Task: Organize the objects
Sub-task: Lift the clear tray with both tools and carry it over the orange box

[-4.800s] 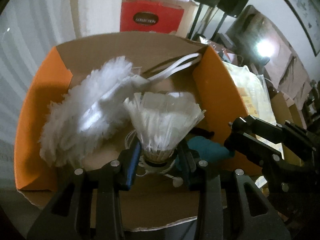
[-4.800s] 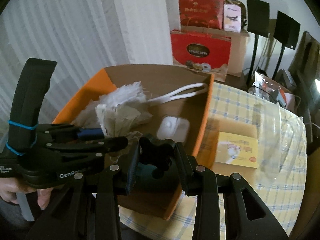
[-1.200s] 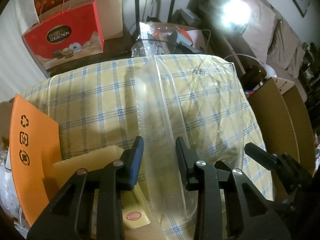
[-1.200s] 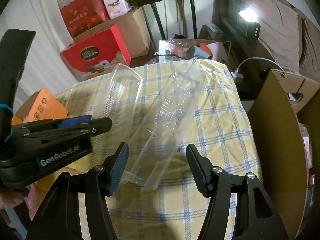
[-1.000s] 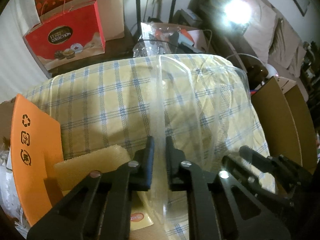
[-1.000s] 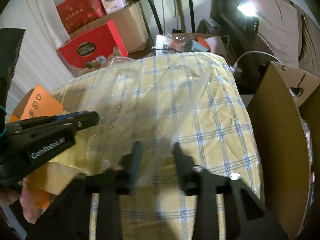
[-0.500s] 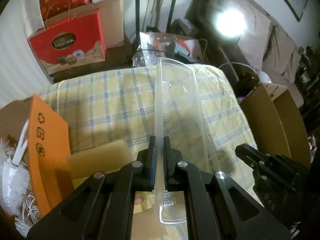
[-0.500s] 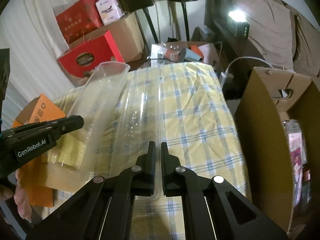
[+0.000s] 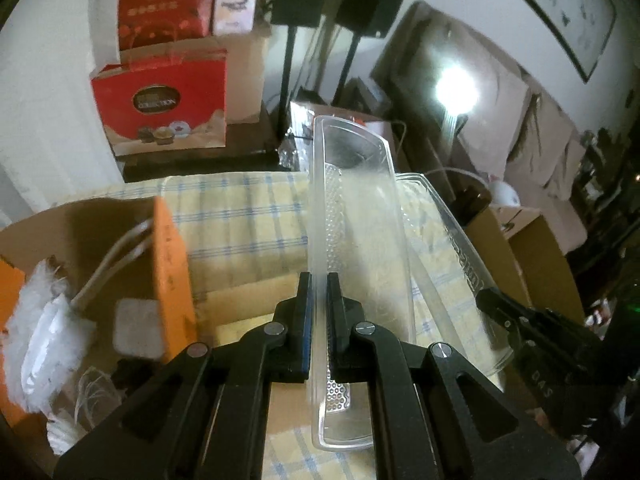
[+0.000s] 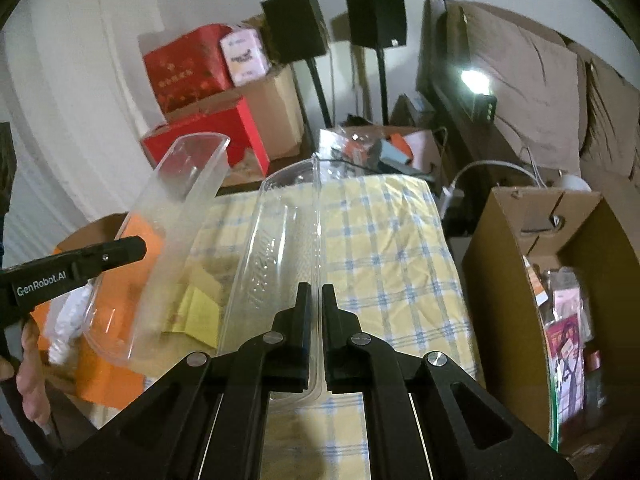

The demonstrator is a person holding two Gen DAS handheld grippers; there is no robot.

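Two long clear plastic trays are lifted above the checked tablecloth (image 9: 240, 216). My left gripper (image 9: 318, 292) is shut on the side wall of the left clear tray (image 9: 360, 220), which tilts up and away. In the right wrist view that same left tray (image 10: 176, 208) hangs over the orange box (image 10: 108, 364), with the left gripper (image 10: 132, 250) beside it. My right gripper (image 10: 316, 300) is shut on the rim of the right clear tray (image 10: 280, 248). From the left wrist view, the right tray (image 9: 452, 248) lies just right of the left one.
The orange box (image 9: 172, 264) holds a white feather duster (image 9: 48, 328) and a small white case (image 9: 138, 334). A yellow booklet (image 10: 196, 308) lies on the cloth. An open cardboard box (image 10: 560, 280) stands right of the table. Red gift bags (image 9: 160, 100) sit behind.
Both grippers closed on the trays about a second ago. Since then the two trays have risen off the cloth and moved apart, the left one swinging toward the orange box.
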